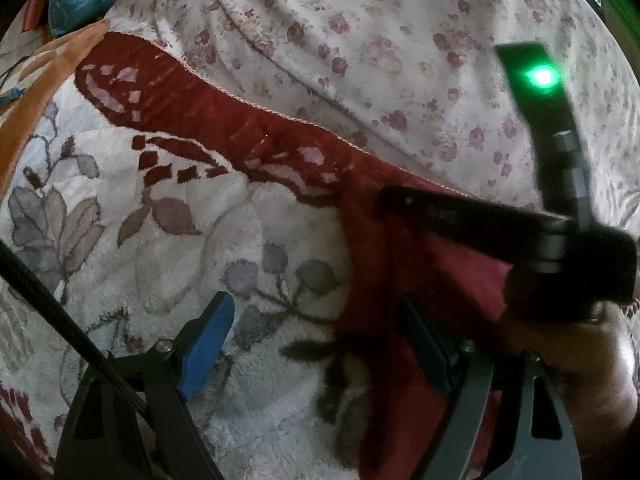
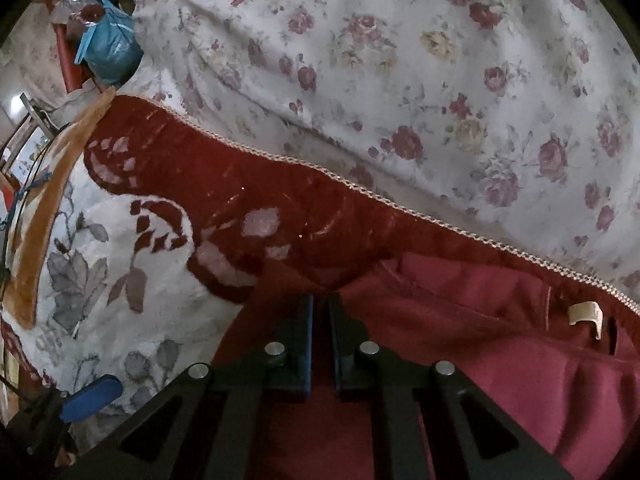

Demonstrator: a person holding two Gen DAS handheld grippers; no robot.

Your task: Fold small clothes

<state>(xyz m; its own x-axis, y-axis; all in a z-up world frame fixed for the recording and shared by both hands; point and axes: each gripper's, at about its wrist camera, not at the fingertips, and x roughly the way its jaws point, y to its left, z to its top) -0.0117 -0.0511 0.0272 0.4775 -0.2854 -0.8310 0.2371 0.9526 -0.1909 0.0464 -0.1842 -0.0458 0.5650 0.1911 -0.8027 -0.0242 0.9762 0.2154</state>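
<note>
The dark red cloth garment (image 2: 480, 340) is lying on the fluffy white blanket with grey leaves and a red border (image 1: 168, 248), right below that border's braided edge. Right gripper (image 2: 320, 304) looks pinched tight on the garment's left corner, while the left gripper (image 1: 320, 344) sits wide with nothing in it, straddling the lower edge. I'd lift that corner low and slow so the fold lands flat.

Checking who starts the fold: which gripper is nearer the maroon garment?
Right. The right gripper is shut at the edge of the maroon garment; whether it pinches cloth is unclear. The left gripper stands open, mostly over the floral blanket beside it.
</note>
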